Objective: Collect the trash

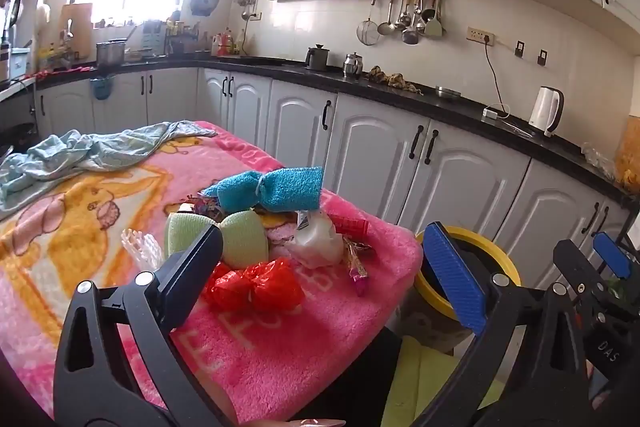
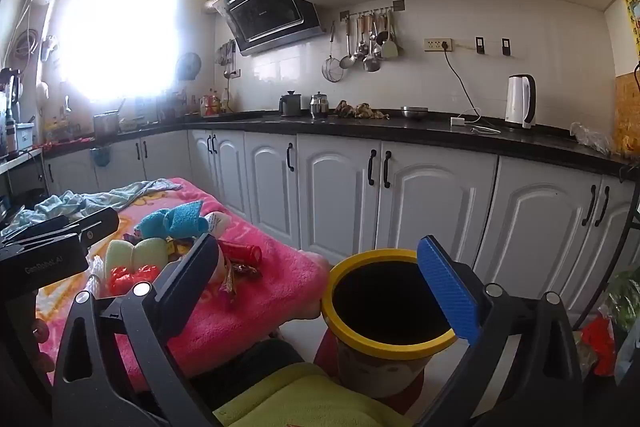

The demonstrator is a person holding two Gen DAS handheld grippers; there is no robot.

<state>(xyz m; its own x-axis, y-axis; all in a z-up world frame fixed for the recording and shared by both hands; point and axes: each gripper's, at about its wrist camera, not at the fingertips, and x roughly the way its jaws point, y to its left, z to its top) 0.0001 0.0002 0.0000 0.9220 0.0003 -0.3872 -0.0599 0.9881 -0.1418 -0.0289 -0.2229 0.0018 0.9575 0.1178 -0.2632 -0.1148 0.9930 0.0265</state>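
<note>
Both my left tongs and right tongs gape empty; near red bag could slip off the table's near edge, missing the right-hand bin.

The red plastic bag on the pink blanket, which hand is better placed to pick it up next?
Left, probably. The left gripper has open jaws framing the red plastic bag directly ahead. The right gripper faces the yellow-rimmed bin instead, with the bag off to its left.

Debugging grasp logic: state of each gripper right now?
Left gripper: open, holding nothing, over the trash pile.
Right gripper: open, holding nothing, near the bin.
</note>
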